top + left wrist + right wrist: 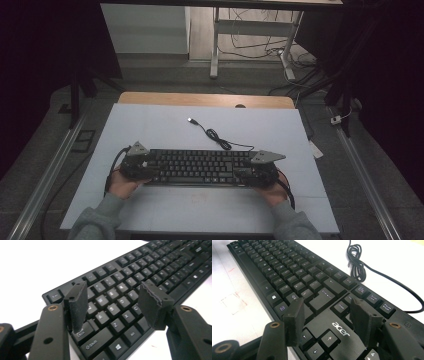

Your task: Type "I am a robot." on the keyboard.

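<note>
1. High view shows a black keyboard (200, 167) lying on the white desk (165, 125), in the half nearer the person. Its long axis runs parallel to the near edge of the desk, from left to right.
2. Left claw (136, 167) sits at the left short end of the keyboard, and right claw (257, 172) sits at the right short end. Each hand is therefore nearest to its own end, and the keyboard lies between the two claws.
3. Left gripper view: the jaws stand wide apart above the keys of the left end, near the Esc key (55, 296). One pad seems to rest by the Caps Lock key; nothing is held between them.
4. Right gripper view: the jaws also stand wide apart, over the arrow keys (317, 342) and the block beside the Enter key. The pads do not squeeze anything.
5. Cable (216, 136) of the keyboard leaves its far edge, makes a small coil and ends in a plug (191, 120) toward the far edge of the desk, well apart from both claws.
6. My judgement: any lift or shift would need both ends to move together, because the body is long.
7. No container is on the desk.
</note>
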The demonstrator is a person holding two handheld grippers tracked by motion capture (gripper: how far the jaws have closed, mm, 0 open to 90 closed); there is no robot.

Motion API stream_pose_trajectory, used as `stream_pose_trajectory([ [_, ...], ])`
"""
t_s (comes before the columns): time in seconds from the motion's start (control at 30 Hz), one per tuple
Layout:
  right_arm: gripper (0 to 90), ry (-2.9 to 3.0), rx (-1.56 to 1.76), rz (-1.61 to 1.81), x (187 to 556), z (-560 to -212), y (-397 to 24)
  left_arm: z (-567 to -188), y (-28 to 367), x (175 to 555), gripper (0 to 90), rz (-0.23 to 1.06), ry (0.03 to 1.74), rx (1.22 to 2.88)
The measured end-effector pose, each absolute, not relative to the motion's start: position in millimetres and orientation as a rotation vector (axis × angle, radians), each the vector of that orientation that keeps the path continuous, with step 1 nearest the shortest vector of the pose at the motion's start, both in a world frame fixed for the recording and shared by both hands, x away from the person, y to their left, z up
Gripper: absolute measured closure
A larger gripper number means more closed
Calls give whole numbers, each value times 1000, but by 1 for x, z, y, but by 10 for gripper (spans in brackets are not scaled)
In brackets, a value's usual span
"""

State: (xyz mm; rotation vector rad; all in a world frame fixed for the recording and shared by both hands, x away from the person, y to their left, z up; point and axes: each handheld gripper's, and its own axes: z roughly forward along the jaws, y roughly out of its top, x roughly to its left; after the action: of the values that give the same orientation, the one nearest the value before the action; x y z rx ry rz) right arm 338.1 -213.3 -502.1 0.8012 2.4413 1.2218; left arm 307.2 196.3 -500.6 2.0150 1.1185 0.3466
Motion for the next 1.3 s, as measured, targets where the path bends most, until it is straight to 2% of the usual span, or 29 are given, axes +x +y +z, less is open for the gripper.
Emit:
stream_pose_trajectory([
  [0.13,462,2444,802,1225,338,-503,-213,-504,199,309,413,345,1139,2033],
  [0.4,462,2445,800,1223,338,-503,-213,-509,201,312,547,332,1141,2051],
  [0.87,462,2449,798,1215,338,-503,-212,-515,195,314,872,320,1108,2117],
  [1.3,462,2452,797,1209,338,-503,-212,-521,191,317,884,335,1112,2165],
])
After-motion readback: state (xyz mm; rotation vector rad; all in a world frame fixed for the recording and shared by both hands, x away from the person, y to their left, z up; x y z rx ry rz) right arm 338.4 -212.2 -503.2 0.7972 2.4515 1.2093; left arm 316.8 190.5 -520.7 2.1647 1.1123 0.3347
